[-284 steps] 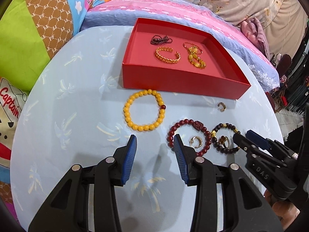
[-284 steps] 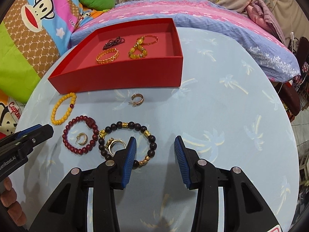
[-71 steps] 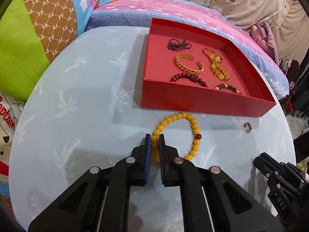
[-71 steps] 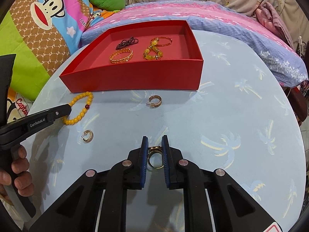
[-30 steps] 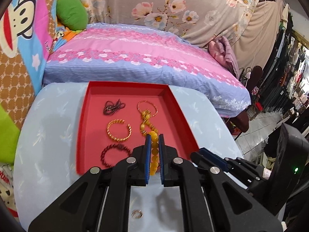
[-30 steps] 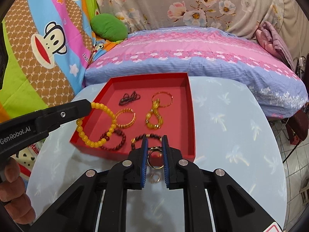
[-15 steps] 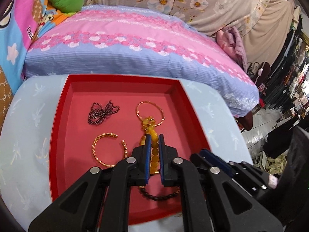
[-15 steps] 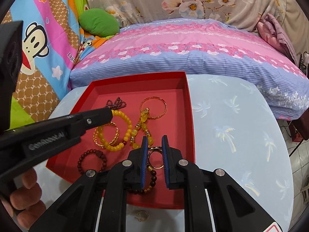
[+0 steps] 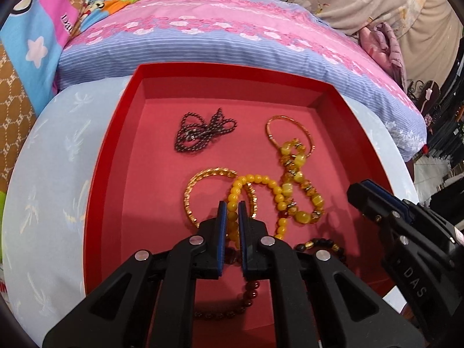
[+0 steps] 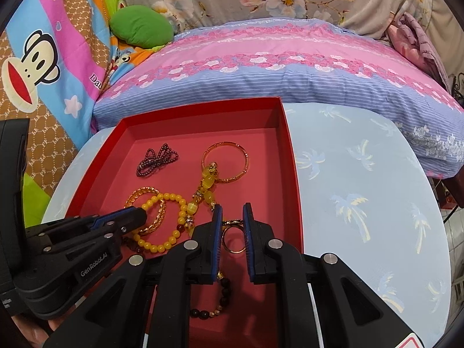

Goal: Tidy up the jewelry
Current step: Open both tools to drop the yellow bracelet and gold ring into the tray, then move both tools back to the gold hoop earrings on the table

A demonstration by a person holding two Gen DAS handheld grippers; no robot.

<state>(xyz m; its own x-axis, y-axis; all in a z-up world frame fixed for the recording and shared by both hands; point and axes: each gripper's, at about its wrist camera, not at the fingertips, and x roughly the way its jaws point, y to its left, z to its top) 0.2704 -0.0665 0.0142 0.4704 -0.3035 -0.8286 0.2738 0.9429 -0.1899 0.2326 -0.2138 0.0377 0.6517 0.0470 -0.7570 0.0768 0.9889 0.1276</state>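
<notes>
A red tray (image 9: 95, 203) (image 10: 294, 179) on the pale blue table holds a dark bead chain (image 9: 203, 133), a thin gold bangle (image 10: 226, 159), a twisted gold cuff (image 9: 191, 191), an amber bead string (image 9: 298, 179), a black bead bracelet (image 9: 319, 243) and a dark red one (image 9: 249, 287). My left gripper (image 9: 232, 206) (image 10: 139, 217) is low inside the tray, shut on a yellow bead bracelet (image 9: 255, 178) (image 10: 182, 211) that drapes over the gold cuff. Over the tray's near right part, my right gripper (image 10: 232, 211) (image 9: 365, 194) is shut on a gold ring (image 10: 234, 251).
A pink and blue striped pillow (image 10: 275, 66) lies right behind the tray. A green cushion (image 10: 142, 26) and a cartoon blanket (image 10: 37, 58) fill the left. The blue table (image 10: 362, 203) extends right of the tray. A hand (image 10: 52, 324) shows under the left gripper.
Both grippers came forward and down over the tray. The left one sank into it, so the yellow bracelet now lies across the gold cuff. The right one still holds the ring.
</notes>
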